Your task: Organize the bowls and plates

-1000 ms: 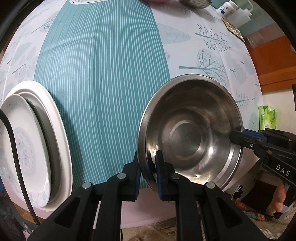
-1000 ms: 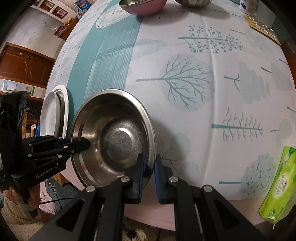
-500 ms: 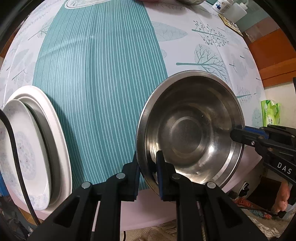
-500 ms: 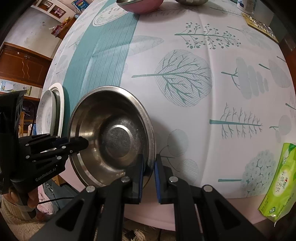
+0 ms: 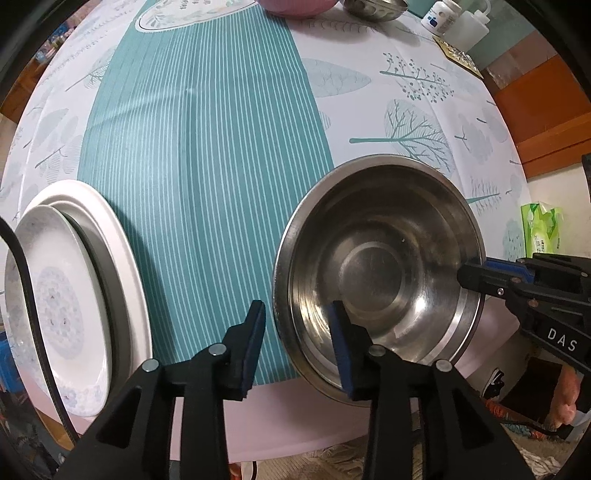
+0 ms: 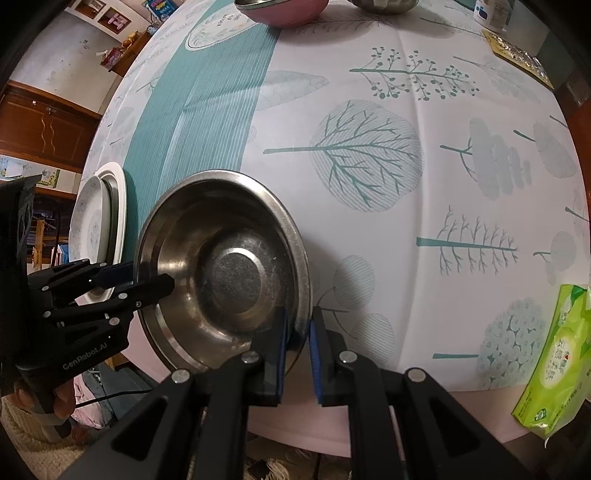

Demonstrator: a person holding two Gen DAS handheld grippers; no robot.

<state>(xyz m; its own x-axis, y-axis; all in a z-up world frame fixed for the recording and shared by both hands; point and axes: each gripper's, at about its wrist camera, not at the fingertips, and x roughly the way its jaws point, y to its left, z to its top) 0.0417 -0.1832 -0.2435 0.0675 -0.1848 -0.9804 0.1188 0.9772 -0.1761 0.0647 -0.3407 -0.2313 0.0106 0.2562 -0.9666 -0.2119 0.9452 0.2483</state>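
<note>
A large steel bowl (image 5: 380, 273) sits at the near edge of the table, also in the right wrist view (image 6: 221, 273). My left gripper (image 5: 297, 341) is open, its jaws straddling the bowl's left rim without pinching it; it shows in the right wrist view (image 6: 142, 282). My right gripper (image 6: 297, 339) has its jaws a little apart around the bowl's right rim; it shows in the left wrist view (image 5: 476, 277). A stack of white plates (image 5: 85, 291) lies left of the bowl, also in the right wrist view (image 6: 98, 218).
A pink bowl (image 6: 284, 11) and a steel bowl (image 5: 376, 9) stand at the far edge, with white bottles (image 5: 458, 22). A green tissue pack (image 6: 554, 354) lies at the near right edge. The table edge runs just below the bowl.
My left gripper has opened and let go of the bowl's rim. My right gripper's jaws have parted slightly. The bowl has stayed at the near edge.
</note>
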